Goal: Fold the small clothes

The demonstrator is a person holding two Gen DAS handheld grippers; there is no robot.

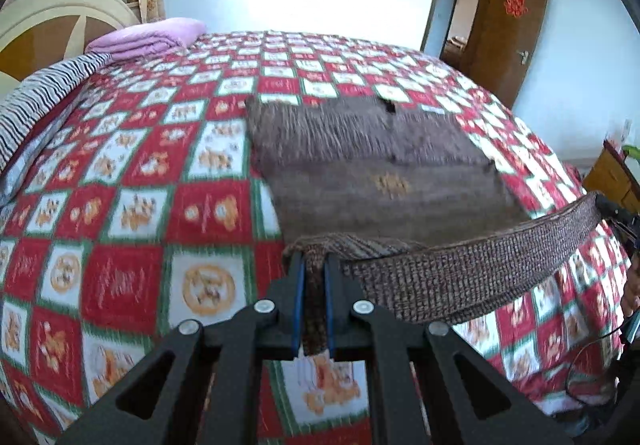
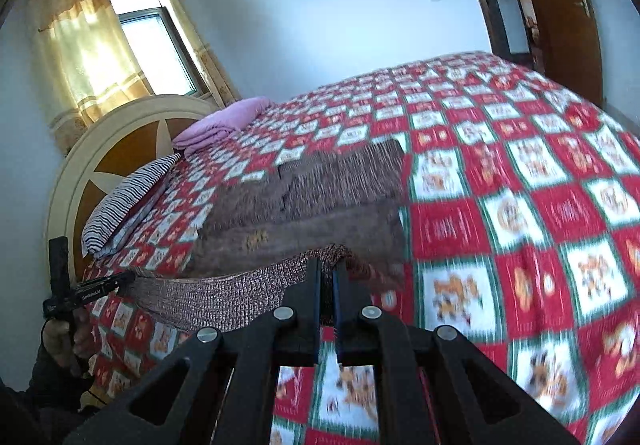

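A brown knitted garment (image 1: 372,165) lies on the red and white checkered bedspread (image 1: 140,173). Its ribbed near hem (image 1: 480,265) is lifted and stretched between both grippers. My left gripper (image 1: 314,261) is shut on the hem's left corner. My right gripper (image 2: 329,265) is shut on the hem's right corner, with the garment (image 2: 304,197) spread beyond it. The right gripper shows at the right edge of the left wrist view (image 1: 616,213). The left gripper shows at the left of the right wrist view (image 2: 100,285).
A striped pillow (image 1: 36,101) and a folded pink blanket (image 1: 148,37) lie at the bed's head by the round headboard (image 2: 120,149). A brown door (image 1: 508,29) stands open past the bed. A wooden cabinet (image 1: 612,173) is at the right.
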